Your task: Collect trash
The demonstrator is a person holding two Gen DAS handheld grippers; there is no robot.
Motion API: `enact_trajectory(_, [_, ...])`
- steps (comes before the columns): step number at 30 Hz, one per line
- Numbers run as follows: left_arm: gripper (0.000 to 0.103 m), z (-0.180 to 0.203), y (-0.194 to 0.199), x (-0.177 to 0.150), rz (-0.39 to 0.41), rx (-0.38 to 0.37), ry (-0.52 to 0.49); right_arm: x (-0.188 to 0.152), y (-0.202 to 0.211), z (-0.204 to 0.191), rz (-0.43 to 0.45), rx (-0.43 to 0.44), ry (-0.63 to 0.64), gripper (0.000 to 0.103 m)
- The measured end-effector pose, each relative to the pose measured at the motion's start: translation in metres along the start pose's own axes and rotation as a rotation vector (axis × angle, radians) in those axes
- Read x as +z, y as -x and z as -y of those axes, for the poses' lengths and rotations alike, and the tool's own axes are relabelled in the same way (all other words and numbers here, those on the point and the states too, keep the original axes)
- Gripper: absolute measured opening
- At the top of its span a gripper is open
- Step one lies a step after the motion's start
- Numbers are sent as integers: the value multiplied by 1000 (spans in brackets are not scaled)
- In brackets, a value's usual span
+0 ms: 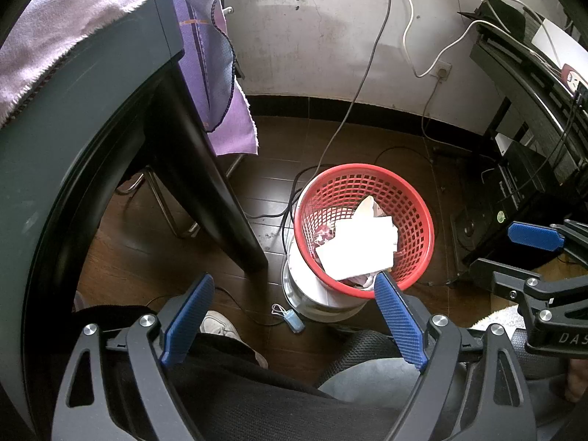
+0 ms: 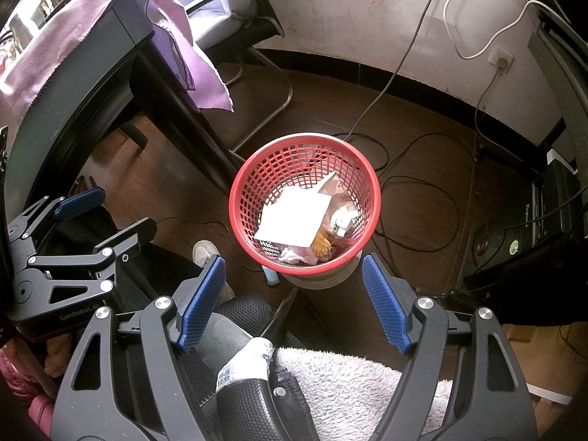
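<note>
We hold both claws wide and empty, left claw (image 1: 294, 319) and right claw (image 2: 294, 305), red basket (image 2: 235, 198) of trash at twelve o'clock.

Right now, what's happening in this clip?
A seated person holds two grippers above a red basket on the floor. The left gripper and right gripper are both open and hold nothing. White paper and wrappers already lie in the basket. A blue mask sits on the floor beside it, not picked up.
</note>
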State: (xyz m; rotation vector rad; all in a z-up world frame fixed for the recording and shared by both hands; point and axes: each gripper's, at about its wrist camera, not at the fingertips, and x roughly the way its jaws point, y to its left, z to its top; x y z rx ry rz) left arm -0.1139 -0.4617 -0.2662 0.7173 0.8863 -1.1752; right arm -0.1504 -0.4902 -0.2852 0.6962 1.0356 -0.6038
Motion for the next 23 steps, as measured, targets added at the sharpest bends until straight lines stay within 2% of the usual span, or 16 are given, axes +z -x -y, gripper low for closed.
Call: enact_trajectory(23, [91, 0, -1, -3, -11, 8, 2, 1, 0, 1, -1, 2, 0, 75])
